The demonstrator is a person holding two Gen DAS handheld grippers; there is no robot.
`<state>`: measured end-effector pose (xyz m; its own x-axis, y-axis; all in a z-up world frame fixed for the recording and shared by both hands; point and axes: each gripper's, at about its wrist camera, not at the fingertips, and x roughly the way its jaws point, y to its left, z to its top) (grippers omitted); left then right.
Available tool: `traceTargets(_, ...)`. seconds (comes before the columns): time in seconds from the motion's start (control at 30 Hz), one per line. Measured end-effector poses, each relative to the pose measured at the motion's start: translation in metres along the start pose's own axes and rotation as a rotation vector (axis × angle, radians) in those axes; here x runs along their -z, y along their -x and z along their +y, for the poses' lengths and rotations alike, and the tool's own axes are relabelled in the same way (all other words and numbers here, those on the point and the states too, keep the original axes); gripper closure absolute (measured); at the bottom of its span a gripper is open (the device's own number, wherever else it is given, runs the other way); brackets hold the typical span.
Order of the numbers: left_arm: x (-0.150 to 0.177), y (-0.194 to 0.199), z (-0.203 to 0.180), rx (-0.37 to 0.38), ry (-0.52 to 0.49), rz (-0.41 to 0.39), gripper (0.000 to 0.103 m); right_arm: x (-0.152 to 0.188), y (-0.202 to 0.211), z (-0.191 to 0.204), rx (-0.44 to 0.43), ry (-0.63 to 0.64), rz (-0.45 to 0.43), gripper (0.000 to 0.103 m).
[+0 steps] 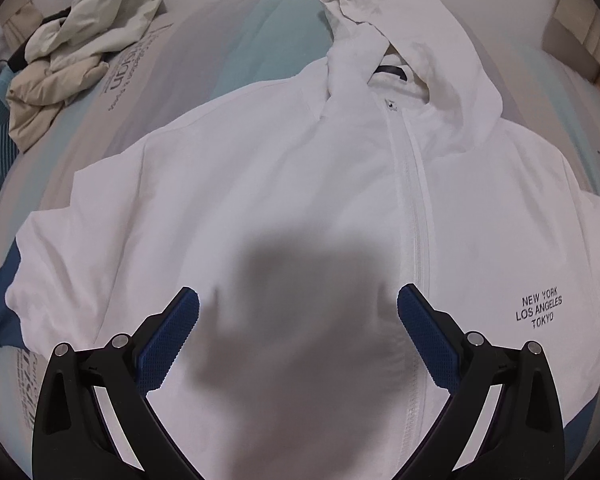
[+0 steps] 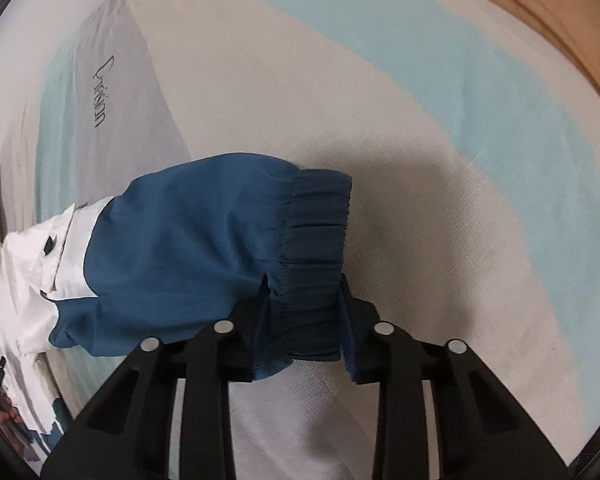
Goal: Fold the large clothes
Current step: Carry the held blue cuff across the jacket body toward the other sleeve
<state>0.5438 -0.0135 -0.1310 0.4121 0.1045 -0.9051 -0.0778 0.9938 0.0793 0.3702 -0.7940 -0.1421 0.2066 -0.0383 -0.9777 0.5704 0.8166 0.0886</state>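
Observation:
A white hooded zip jacket (image 1: 280, 160) lies face up and spread flat on the bed, hood (image 1: 400, 20) at the far end, zipper (image 1: 414, 220) closed, black city names (image 1: 538, 312) printed on one chest side. My left gripper (image 1: 298, 294) hovers open over the jacket's front, its blue pads wide apart with nothing between them, its shadow on the cloth. In the right wrist view the jacket's blue sleeve (image 2: 180, 232) stretches out over the bed. My right gripper (image 2: 304, 296) is shut on the sleeve's gathered elastic cuff (image 2: 316, 220), both fingers pressing its lower edge.
A crumpled heap of cream and beige clothes (image 1: 80, 40) lies at the far left of the bed. The bed cover (image 2: 380, 80) has teal, grey and beige bands with lettering. A wooden edge (image 2: 540, 20) runs along the upper right of the right wrist view.

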Motion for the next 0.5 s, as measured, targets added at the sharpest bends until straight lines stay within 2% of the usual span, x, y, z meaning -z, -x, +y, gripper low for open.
traceTargets(0.23, 0.002, 0.005, 0.001, -0.004, -0.006, -0.002, 0.006, 0.001, 0.018, 0.028, 0.067, 0.01, -0.034, 0.077)
traceTargets(0.4, 0.001, 0.012, 0.0, -0.001, -0.033, -0.01, 0.006, 0.003, 0.032, 0.032, 0.095, 0.053, -0.068, 0.078)
traceTargets(0.5, 0.002, 0.012, 0.004, -0.005, -0.023, -0.008, 0.006, 0.008, 0.045, 0.04, 0.146, 0.076, -0.117, 0.078)
